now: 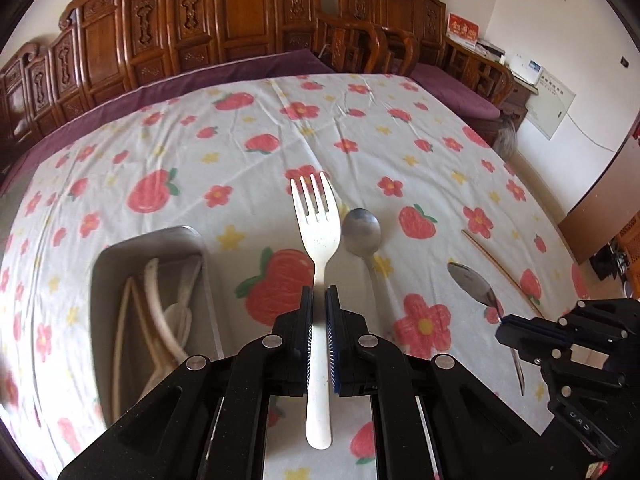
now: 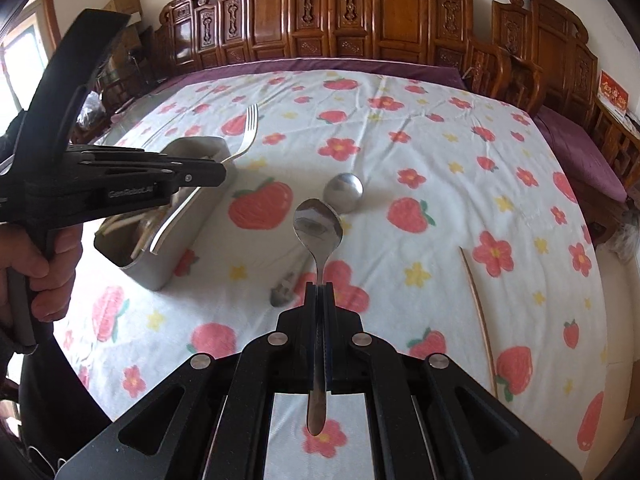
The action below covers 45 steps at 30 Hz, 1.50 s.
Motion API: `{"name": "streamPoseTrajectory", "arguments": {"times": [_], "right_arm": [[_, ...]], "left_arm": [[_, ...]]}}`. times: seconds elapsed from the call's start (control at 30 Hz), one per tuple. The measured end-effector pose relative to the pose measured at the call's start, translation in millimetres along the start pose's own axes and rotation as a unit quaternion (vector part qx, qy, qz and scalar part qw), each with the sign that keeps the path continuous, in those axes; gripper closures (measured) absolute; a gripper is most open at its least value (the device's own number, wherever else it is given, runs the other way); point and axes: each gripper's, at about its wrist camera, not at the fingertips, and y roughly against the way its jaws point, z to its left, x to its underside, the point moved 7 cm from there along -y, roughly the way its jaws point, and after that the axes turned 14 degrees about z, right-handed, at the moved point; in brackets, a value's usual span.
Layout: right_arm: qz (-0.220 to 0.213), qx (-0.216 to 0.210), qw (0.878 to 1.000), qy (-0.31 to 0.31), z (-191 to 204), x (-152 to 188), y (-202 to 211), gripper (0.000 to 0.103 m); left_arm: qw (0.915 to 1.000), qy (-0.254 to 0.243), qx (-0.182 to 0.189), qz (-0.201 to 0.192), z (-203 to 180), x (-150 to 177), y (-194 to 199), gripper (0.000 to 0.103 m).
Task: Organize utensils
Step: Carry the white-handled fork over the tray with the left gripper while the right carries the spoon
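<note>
My left gripper [image 1: 319, 293] is shut on the handle of a white plastic fork [image 1: 316, 216], held off the table with its tines pointing away. My right gripper [image 2: 319, 286] is shut on the handle of a shiny metal spoon [image 2: 318, 224], bowl forward and raised. To the left stands a grey metal bin [image 1: 192, 236] with several pale utensils inside. In the right wrist view the left gripper [image 2: 220, 170] hangs with the fork [image 2: 248, 128] just past the bin [image 2: 180, 216]. The left wrist view shows the right gripper [image 1: 504, 326] holding the spoon [image 1: 474, 284].
A second metal spoon [image 1: 362, 228] lies bowl down on the strawberry tablecloth [image 2: 440, 152] between the grippers. A brown chopstick [image 2: 478, 300] lies to the right. A hand [image 2: 44, 264] grips the left tool. Carved wooden furniture stands behind the table.
</note>
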Motion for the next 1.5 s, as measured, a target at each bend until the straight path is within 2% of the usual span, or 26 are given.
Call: {"name": "streamPoseTrajectory", "arguments": {"times": [0.3,0.7,0.87,1.13,1.17,1.23,1.27,1.5], "right_arm": [[-0.002,-0.023,1.0,0.016,41.6,-21.1,-2.2,0.099],[0.001,-0.028,0.998,0.048,80.2,-35.1,-3.7,0.099],[0.005,-0.029,0.998,0.05,86.0,-37.1,-5.2,0.099],[0.009,-0.029,0.998,0.062,100.0,-41.1,-9.2,0.099],[0.009,-0.029,0.998,0.062,101.3,-41.8,-9.9,0.099],[0.009,-0.029,0.998,0.062,104.2,-44.5,-12.0,0.099],[0.009,-0.03,0.998,0.062,105.8,-45.5,-12.5,0.099],[0.01,-0.041,0.997,0.067,123.5,-57.3,-19.2,0.099]], "left_arm": [[0.9995,0.022,-0.019,-0.011,45.8,14.5,19.4,0.097],[0.9973,0.063,-0.034,0.011,100.9,36.6,-2.1,0.097],[0.9967,0.072,-0.032,0.019,109.0,44.4,-12.7,0.097],[0.9965,0.079,-0.025,0.01,113.4,50.0,-10.5,0.096],[0.9964,0.08,-0.025,0.008,114.0,50.1,-8.7,0.095],[0.9961,0.085,-0.025,-0.004,116.5,51.8,-2.0,0.076],[0.996,0.086,-0.023,-0.009,117.2,52.5,1.7,0.073],[0.9951,0.085,-0.031,-0.041,123.4,60.3,33.8,0.069]]}}
